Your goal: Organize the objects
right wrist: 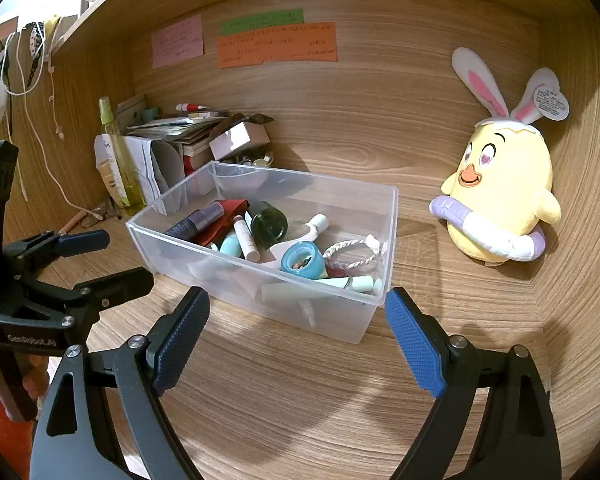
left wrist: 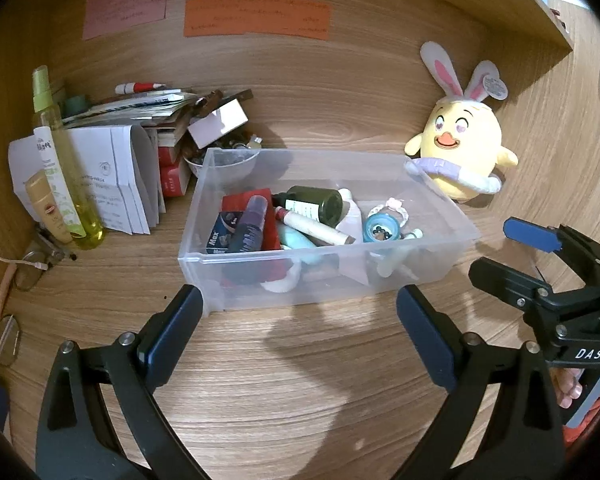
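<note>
On grained wood, clear rectangular plastic bin (left wrist: 324, 280), round plush chick (left wrist: 466, 140)

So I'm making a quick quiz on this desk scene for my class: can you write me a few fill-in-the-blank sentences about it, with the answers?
1. The dark green bottle lies inside the clear plastic ____.
2. The yellow chick plush wears white and pink ____ ears.
3. The jaws of both the left gripper and the right gripper are ____.
4. The largest paper note on the back wall is ____.

Answers: bin; bunny; open; orange
</note>
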`<state>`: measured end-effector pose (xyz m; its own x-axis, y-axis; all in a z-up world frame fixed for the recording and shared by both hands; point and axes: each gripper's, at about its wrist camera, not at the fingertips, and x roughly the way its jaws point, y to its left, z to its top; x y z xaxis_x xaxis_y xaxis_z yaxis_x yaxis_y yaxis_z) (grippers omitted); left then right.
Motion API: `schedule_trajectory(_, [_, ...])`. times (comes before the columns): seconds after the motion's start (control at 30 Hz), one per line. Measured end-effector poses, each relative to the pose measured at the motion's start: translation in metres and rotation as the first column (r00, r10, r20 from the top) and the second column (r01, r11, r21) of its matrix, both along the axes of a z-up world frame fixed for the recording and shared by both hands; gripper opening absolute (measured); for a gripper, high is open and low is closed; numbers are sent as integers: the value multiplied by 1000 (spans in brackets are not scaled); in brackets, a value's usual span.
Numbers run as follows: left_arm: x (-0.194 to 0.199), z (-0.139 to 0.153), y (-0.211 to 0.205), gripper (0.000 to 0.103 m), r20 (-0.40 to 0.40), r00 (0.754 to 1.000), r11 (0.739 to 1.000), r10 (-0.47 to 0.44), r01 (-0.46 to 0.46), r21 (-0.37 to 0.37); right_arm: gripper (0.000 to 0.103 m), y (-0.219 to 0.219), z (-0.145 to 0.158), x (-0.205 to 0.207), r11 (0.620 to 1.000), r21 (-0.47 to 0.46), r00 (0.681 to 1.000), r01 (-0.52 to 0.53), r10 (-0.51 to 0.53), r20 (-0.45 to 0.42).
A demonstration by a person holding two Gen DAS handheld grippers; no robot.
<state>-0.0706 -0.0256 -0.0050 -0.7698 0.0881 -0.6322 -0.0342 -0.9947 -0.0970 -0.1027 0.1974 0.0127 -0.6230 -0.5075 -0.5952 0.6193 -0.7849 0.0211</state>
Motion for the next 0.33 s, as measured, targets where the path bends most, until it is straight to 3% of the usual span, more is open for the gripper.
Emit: schedule_trajectory(0.33, [1,4,-2,99,-23,1000,1000,4,-4,0,88,0,0,0,1000,2,1000,4,-4,4])
